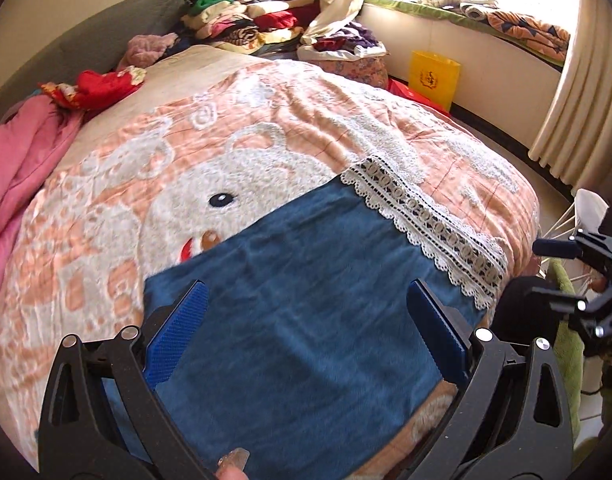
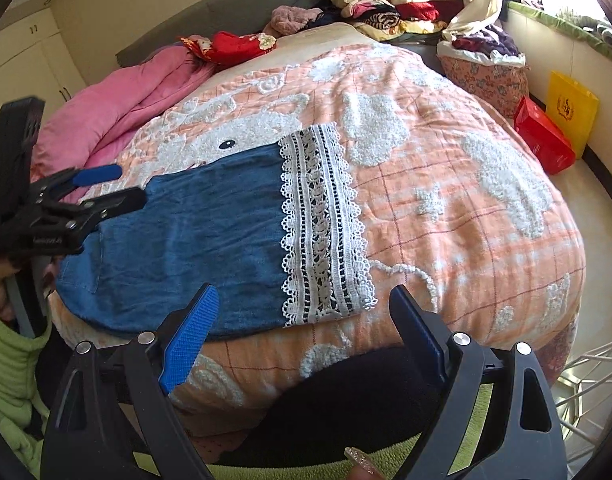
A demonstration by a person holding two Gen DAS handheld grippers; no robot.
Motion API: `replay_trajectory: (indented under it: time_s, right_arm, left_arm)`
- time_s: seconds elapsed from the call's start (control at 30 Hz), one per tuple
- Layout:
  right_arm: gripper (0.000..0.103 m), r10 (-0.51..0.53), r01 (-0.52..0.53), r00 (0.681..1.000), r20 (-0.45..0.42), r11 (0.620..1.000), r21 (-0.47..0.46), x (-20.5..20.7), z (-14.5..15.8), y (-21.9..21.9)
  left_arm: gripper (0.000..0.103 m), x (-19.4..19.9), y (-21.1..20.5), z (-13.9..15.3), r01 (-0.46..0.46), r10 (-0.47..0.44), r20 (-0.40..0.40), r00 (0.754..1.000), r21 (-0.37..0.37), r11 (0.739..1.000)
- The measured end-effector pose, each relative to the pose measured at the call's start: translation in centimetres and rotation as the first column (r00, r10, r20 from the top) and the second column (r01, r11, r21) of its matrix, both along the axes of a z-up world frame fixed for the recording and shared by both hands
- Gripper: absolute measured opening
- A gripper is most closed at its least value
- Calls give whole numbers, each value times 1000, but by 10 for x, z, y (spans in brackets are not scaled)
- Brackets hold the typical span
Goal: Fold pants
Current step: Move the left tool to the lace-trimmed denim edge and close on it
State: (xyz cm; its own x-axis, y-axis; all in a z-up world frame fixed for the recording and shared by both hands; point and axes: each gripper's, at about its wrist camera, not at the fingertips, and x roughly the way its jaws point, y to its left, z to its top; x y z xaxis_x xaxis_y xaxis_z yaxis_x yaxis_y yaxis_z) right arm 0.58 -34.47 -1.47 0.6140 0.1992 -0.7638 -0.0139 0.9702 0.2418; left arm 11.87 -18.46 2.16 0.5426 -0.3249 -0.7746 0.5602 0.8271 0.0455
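Observation:
Blue denim pants (image 1: pixel 306 248) (image 2: pixel 193 224) with a white lace hem (image 1: pixel 426 220) (image 2: pixel 322 224) lie flat, folded, on the peach bedspread (image 2: pixel 446 208). My left gripper (image 1: pixel 306 292) hangs open just above the denim, nothing between its blue pads. In the right wrist view the left gripper (image 2: pixel 125 184) hovers over the pants' left end, away from the lace. My right gripper (image 2: pixel 306 294) stands open near the bed's front edge, just short of the lace hem's near corner, holding nothing. The right gripper (image 1: pixel 546 270) also shows at the right edge of the left wrist view.
A pink quilt (image 2: pixel 117 100) and a red garment (image 2: pixel 229 46) lie at the far left of the bed. Stacked folded clothes (image 2: pixel 394 4) sit at the head. A yellow bag (image 2: pixel 570 108) and a red bag (image 2: pixel 542 140) stand on the floor at right.

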Motion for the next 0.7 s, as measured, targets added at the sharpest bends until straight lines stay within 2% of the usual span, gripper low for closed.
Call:
replay_trajectory:
  time_s: [0.2, 0.33, 0.5, 0.57, 0.7]
  right_arm:
    - [86, -18, 18, 1000, -25, 1000, 21, 10, -13, -2]
    - [86, -34, 36, 998, -48, 999, 39, 19, -23, -5]
    - [86, -53, 58, 995, -81, 997, 53, 31, -35, -10]
    - [86, -62, 67, 994, -93, 996, 59, 35, -39, -13]
    - [86, -58, 66, 993, -104, 995, 77, 40, -45, -14]
  left_arm:
    - [93, 29, -15, -16, 25, -25, -63, 998, 6, 1000]
    - [93, 52, -25, -26, 44, -42, -77, 996, 21, 999]
    - [93, 82, -32, -36, 47, -48, -118, 992, -6, 999]
    - [93, 93, -40, -41, 56, -54, -130, 990, 10, 998]
    - [93, 106, -56, -48, 102, -100, -140, 985, 10, 995]
